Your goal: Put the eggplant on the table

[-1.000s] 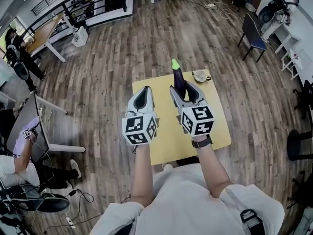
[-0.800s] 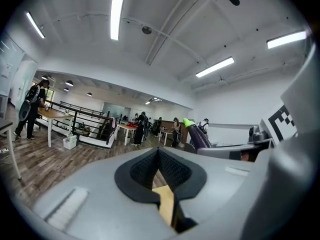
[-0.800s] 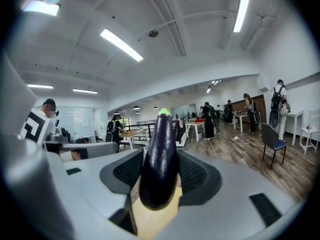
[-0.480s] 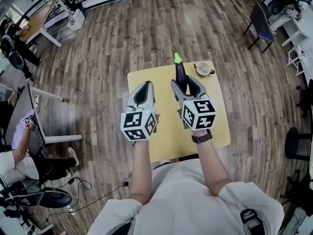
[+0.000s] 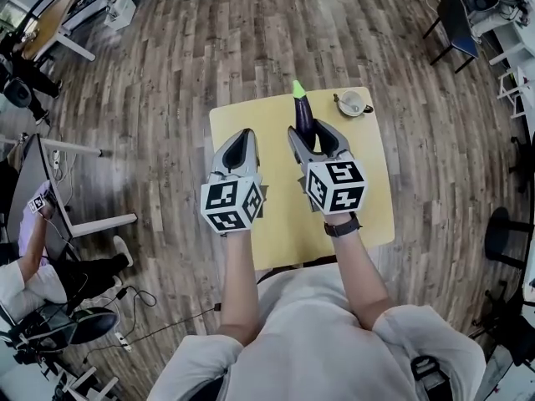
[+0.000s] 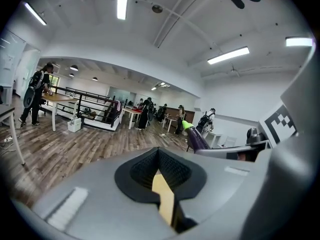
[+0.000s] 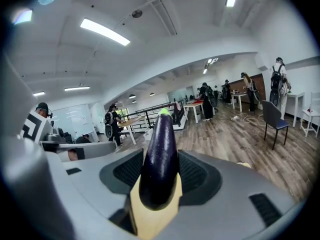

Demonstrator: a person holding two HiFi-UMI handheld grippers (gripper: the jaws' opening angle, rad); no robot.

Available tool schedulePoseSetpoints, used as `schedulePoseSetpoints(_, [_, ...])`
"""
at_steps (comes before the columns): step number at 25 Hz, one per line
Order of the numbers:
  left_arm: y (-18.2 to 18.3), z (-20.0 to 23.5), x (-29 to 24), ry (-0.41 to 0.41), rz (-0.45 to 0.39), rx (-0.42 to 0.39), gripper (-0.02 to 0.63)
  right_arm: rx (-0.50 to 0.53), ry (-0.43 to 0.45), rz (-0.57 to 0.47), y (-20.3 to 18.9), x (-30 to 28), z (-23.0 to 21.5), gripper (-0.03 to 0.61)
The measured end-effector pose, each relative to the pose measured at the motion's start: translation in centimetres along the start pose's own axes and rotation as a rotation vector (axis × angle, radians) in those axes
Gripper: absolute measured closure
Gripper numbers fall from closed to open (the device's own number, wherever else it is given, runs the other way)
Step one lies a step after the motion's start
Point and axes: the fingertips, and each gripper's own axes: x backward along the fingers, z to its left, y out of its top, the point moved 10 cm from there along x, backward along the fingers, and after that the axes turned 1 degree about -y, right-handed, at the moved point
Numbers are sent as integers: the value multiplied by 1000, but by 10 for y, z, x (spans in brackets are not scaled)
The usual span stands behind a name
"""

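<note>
**Eggplant gripped in R claw over yellow table**

Cup [image 5: 351, 103] first: the only container in sight. It is set on the table's far right corner, white, w/ a handle; contents can't be made out.

On the left, the left gripper [image 5: 240, 134] is held over the table's left half. Its jaws are closed tip to tip and nothing is caught between them, as the left gripper view confirms. Beside it, the right gripper [image 5: 315, 136] is clamped on the eggplant [image 5: 304, 114]. The dark purple body is pinched between the pads and the green stem end is pointed away from the person. In the right gripper view the eggplant [image 7: 160, 159] is seen standing out past the jaws. It is carried over the far part of the tabletop, left of the cup and apart from it. Whether it touches the top can't be told.

The table [image 5: 251, 111] is a small yellow square, bare apart from the cup. It is surrounded by wood-plank floor [image 5: 167, 65]. At far left a seated person [image 5: 29, 261] is seen by a desk [image 5: 50, 174]. At upper right a blue chair [image 5: 456, 15] is placed near white furniture. Ceiling strip lights, a black railing and standing ppl are shown in both gripper views.
</note>
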Motion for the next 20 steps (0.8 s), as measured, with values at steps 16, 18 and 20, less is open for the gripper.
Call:
schedulePoseSetpoints(16, [-51, 29, -43, 40, 148, -2, 604, -43, -89, 206, -68, -54, -51, 362])
schedulePoseSetpoints(18, [-57, 30, -46, 39, 160, 4, 604, -59, -95, 233, -79, -56, -58, 362])
schedulePoseSetpoints(20, [-61, 32, -49, 39, 166, 11, 604, -77, -96, 254, -88, -60, -65, 362])
